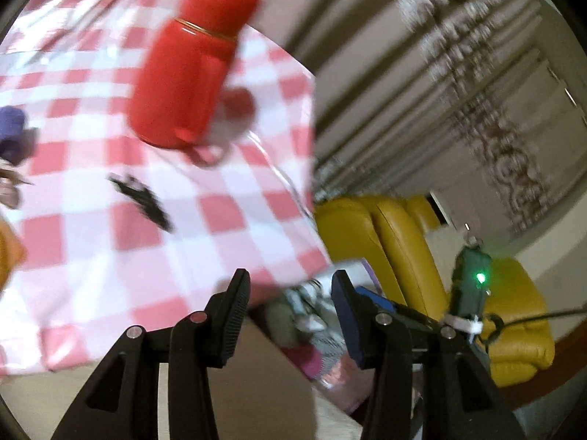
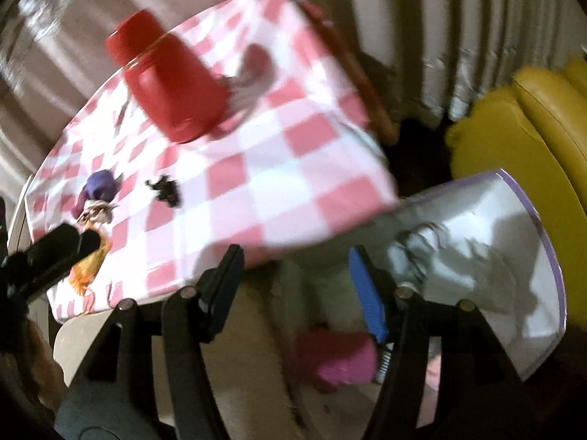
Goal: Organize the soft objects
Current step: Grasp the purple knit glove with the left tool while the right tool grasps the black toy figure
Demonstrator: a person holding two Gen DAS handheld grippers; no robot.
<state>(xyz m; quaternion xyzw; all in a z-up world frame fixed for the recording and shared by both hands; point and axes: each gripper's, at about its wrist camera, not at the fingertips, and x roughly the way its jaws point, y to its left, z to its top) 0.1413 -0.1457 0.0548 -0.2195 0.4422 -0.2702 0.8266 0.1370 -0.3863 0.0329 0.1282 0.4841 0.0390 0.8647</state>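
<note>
Soft fabric bits lie in two places: purple piece (image 2: 99,187), beige scrap (image 2: 97,214), orange cloth (image 2: 88,267) and black scrunchie (image 2: 165,192) on the checked worktop (image 2: 293,183), pink item (image 2: 341,363) and grey tangle (image 2: 422,249) in the white bin (image 2: 532,256) just beside its corner. Left gripper (image 1: 290,289) part open, empty. Right gripper (image 2: 293,267) opening, nothing between its jaws. Probably between a drop-off over the bin and the next pick. Next: swing to the worktop cluster, avoid the red flask (image 2: 172,88), close on one piece
</note>
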